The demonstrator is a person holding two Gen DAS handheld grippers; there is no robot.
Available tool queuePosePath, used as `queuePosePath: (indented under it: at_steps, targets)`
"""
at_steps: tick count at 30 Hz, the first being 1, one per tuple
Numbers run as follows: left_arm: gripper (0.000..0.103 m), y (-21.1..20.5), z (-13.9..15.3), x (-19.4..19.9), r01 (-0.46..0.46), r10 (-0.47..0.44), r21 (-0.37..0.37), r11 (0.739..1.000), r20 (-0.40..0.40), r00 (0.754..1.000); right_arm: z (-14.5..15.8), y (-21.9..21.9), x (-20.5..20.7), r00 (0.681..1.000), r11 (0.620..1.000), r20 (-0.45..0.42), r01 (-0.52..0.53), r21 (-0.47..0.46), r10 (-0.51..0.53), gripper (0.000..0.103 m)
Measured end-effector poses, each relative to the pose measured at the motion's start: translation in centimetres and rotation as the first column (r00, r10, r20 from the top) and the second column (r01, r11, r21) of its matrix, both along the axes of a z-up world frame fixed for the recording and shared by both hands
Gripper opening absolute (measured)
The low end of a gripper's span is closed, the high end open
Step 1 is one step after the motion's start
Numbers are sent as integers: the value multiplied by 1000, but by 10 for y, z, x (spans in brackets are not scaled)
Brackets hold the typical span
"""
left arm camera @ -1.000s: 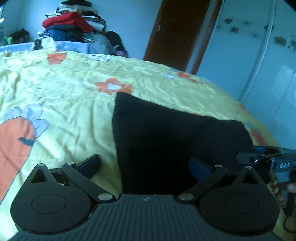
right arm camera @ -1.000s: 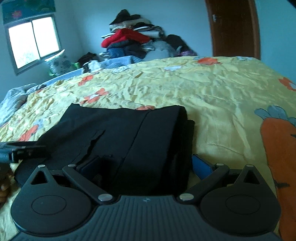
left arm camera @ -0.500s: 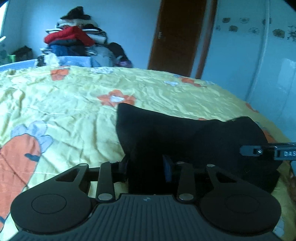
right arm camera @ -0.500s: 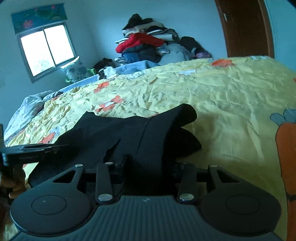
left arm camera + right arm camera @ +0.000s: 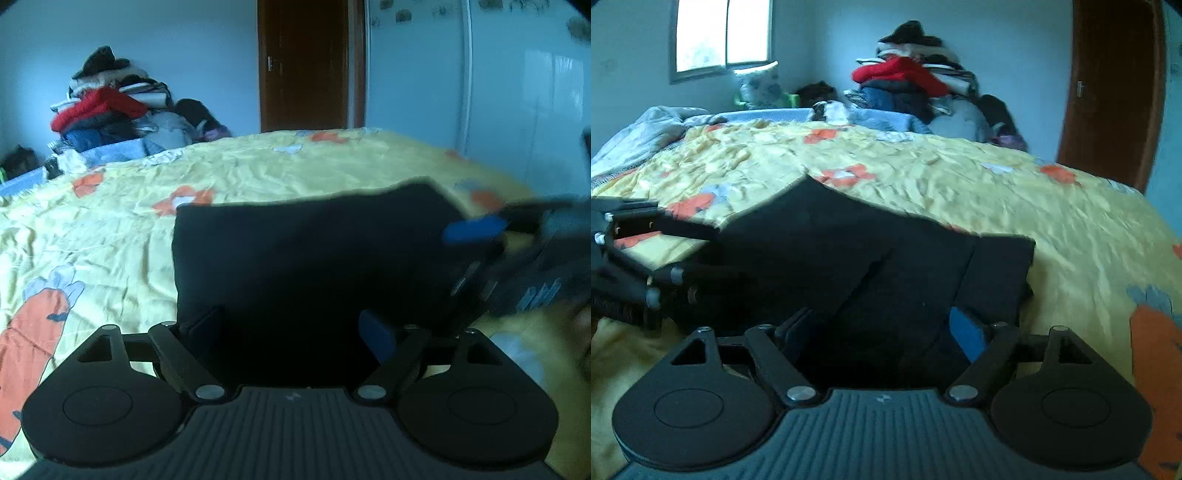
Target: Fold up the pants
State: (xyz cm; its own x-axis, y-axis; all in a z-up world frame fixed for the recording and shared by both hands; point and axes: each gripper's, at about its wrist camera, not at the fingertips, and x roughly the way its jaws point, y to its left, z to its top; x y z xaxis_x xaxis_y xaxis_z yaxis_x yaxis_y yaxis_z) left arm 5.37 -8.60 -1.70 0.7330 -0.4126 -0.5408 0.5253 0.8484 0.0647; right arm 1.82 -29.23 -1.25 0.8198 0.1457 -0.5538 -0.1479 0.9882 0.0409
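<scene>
The black pants (image 5: 306, 258) lie folded into a squat dark block on the yellow carrot-print bedspread (image 5: 110, 229), directly ahead of both grippers and reaching back between their fingers. The left gripper (image 5: 291, 328) has its jaws spreading apart, the cloth lying between them with no pad seen pressing on it; the right gripper (image 5: 879, 325) is doing the same, its blue pad clear of the fabric. From the right one, the other gripper shows at the left side, over the block's edge.

These look like soft, light trousers, limp and not slippery on the rumpled cover. My guess is they will sag and slide open if lifted by a single layer. Better to pinch all the stacked layers together at the near corners, one gripper to each, close to the fold line showing just beyond the right gripper's fingers.

Far beyond the fingers, a blue bin (image 5: 882, 120) seems heaped with a clothes pile (image 5: 908, 77).
</scene>
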Motion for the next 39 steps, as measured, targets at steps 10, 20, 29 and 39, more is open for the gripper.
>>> queuePosePath:
  at_steps: [10,20,29,39]
  targets:
    - [101,13,6,-27,-201,201,-16,979,-11,980,-2,26,-30,998,994,-18,55,-92,-56,93]
    - [102,8,-4,-64,-212,216,53,976,-79,973,7,50,-67,976,985,-134,162,-62,-170,103]
    - [103,7,-10,-71,-245,249,57,968,-64,966,-9,42,-77,953,963,-144,265,-43,-269,103]
    - [103,14,-12,-67,-266,265,10,964,-116,957,-14,42,-83,957,963,-107,268,-40,-271,103]
